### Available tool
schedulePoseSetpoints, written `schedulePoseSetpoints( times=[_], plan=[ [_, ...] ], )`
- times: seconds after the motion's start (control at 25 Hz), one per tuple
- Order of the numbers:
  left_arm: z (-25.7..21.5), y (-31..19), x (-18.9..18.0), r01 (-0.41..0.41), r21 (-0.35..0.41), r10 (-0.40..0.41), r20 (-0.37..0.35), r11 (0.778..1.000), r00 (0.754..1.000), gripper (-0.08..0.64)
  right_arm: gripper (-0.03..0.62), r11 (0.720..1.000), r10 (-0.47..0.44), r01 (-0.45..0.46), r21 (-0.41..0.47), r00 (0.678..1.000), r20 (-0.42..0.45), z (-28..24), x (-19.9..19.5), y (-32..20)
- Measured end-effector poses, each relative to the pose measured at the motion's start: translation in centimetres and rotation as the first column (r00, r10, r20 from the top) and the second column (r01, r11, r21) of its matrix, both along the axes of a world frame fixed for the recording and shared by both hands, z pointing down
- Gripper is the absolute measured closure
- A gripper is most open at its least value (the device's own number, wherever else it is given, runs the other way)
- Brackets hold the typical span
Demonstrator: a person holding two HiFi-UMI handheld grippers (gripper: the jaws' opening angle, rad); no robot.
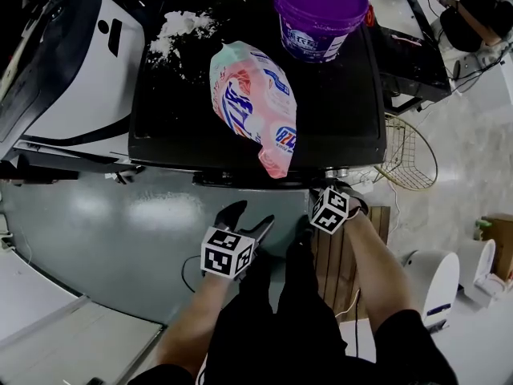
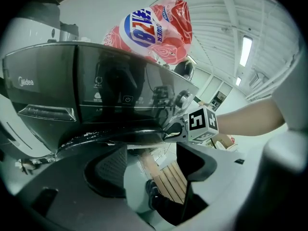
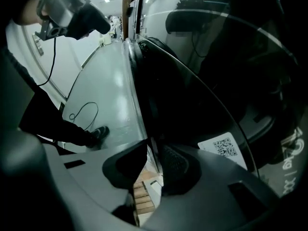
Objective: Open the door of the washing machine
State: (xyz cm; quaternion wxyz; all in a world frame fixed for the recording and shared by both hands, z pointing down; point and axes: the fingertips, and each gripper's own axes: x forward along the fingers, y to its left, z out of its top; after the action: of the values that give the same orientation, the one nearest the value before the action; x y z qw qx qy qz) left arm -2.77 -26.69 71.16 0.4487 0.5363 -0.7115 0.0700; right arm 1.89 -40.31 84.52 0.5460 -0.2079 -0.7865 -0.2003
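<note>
- Washing machine point(image 1: 200, 111): dark cabinet at the far centre, seen from above. Its door point(image 3: 192, 90) (round, dark glass) is on the near face, below the control panel.
- Right gripper point(image 3: 153, 155): jaws clenched on the door's rim, at the door's right side.
- Left gripper point(image 2: 151, 165): jaws released, with nothing between them. It hovers just left of the right gripper, in front of the door and apart from it.
- Top surface of the machine: detergent bag point(image 1: 252, 103) lying flat at centre, purple tub point(image 1: 321, 10) at far right, white powder point(image 1: 180, 30) scattered at far left.
</note>
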Motion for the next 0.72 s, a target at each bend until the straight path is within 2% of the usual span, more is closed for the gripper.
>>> schedulePoseSetpoints(
  times=[0.16, 0.4, 0.6, 0.72],
  plan=[
    [-0.5, 0.4, 0.1, 0.015, 0.011, -0.015, 0.002, 1.0, 1.0, 0.23, 0.494, 0.998, 0.065, -0.065, -0.025, 0.998, 0.006, -0.2, -0.3, -0.2],
    [-0.3, 2.6, -0.1, 0.056, 0.012, -0.055, -0.019, 0.998, 0.998, 0.233, 0.495, 0.995, 0.088, -0.088, -0.038, 0.996, -0.017, -0.1, 0.1, -0.2],
    [-0.6, 5.0, -0.4, 0.079, 0.006, -0.079, -0.03, 0.997, 0.996, 0.235, 0.494, 0.987, 0.15, -0.151, -0.047, 0.988, -0.022, -0.1, 0.3, -0.2],
    [-0.7, 5.5, -1.0, 0.082, 0.011, -0.082, -0.024, 0.997, 0.996, 0.236, 0.494, 0.99, 0.131, -0.133, -0.05, 0.991, -0.037, -0.3, 0.4, -0.2]
  ],
)
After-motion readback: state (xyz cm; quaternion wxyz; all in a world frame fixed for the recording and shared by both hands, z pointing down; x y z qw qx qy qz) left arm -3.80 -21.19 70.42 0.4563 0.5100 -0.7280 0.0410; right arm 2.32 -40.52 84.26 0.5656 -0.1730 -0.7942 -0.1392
